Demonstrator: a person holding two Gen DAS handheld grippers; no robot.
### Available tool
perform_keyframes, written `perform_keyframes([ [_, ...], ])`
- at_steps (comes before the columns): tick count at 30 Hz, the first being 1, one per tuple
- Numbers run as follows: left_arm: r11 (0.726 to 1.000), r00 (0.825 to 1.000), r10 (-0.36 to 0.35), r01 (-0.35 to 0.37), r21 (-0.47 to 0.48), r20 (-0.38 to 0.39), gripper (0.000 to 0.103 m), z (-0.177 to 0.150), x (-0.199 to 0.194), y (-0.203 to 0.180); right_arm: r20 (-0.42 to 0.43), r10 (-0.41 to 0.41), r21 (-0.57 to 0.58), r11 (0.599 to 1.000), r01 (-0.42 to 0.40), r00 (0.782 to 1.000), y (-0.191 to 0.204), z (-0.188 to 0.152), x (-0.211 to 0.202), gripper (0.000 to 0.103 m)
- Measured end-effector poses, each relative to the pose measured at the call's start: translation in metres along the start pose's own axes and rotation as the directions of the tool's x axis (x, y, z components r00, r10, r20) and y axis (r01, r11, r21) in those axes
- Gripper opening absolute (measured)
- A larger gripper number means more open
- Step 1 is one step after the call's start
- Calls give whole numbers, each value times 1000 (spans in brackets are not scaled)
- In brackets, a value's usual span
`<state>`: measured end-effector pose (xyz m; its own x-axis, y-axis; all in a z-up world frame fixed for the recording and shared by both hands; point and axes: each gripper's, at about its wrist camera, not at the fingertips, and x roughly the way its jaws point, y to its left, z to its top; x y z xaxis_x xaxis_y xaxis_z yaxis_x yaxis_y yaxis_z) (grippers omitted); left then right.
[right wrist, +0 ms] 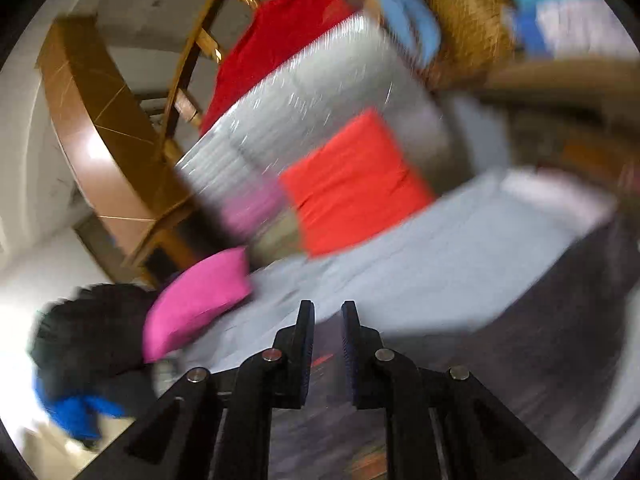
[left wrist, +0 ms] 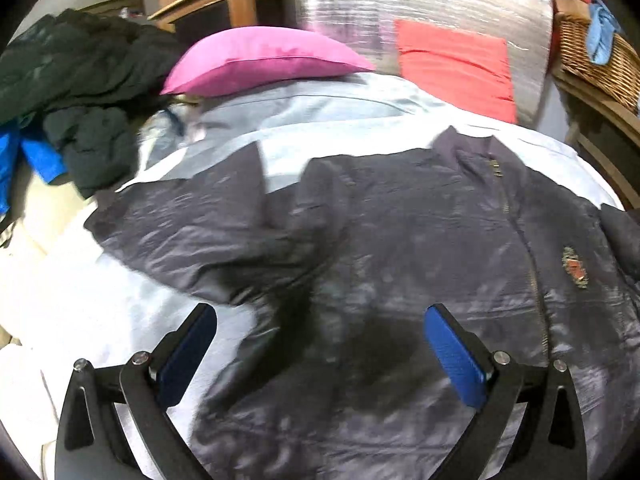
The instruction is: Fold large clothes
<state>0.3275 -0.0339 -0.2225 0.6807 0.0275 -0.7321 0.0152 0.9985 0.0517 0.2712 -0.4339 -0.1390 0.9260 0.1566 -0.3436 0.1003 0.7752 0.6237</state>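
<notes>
I see the left tongs (left wrist: 320, 330) spread wide, blue pads far apart, with nothing between them. They hang over the navy jacket (left wrist: 400, 264), which lies spread face up on the pale blue bedsheet (left wrist: 320, 120). The jacket fills the area directly ahead of and under the left tongs. Its zipper (left wrist: 520, 240) runs ahead and to the right of the right pad, and a small embroidered crest (left wrist: 575, 266) sits further right of that. One sleeve (left wrist: 180, 216) reaches out ahead and to the left of the left pad.

Beyond the jacket, far ahead of the left tongs, a magenta pillow (left wrist: 264, 60) lies on the sheet, with an orange-red cushion (left wrist: 456, 64) to its right against a silver quilted backrest (left wrist: 400, 0). A heap of dark clothes (left wrist: 80, 92) lies well to the left, and a wicker basket (left wrist: 600, 64) stands at far right.

The right wrist view is heavily motion-blurred and tilted. The right tongs (right wrist: 327, 312) are nearly closed, only a narrow gap showing. Dark fabric lies between and below the fingers; I cannot tell whether it is pinched. The magenta pillow (right wrist: 196, 300) is to the left of the right tongs, the orange-red cushion (right wrist: 352, 184) ahead.
</notes>
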Motion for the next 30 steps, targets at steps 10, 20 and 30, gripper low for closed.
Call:
perform_keyframes([
  [10,997,999,-31,34,76,-30,103,-11,11,-15,49,-112,379,922,86,992,-156,-13,-69,103],
  [20,983,999,-52,50,179,7,103,-5,17,-57,64,-118,676,736,44,991,-316,49,-33,103],
  [30,989,999,-36,32,142,28,103,2,13,-45,19,-387,587,751,303,922,-309,71,3,33],
])
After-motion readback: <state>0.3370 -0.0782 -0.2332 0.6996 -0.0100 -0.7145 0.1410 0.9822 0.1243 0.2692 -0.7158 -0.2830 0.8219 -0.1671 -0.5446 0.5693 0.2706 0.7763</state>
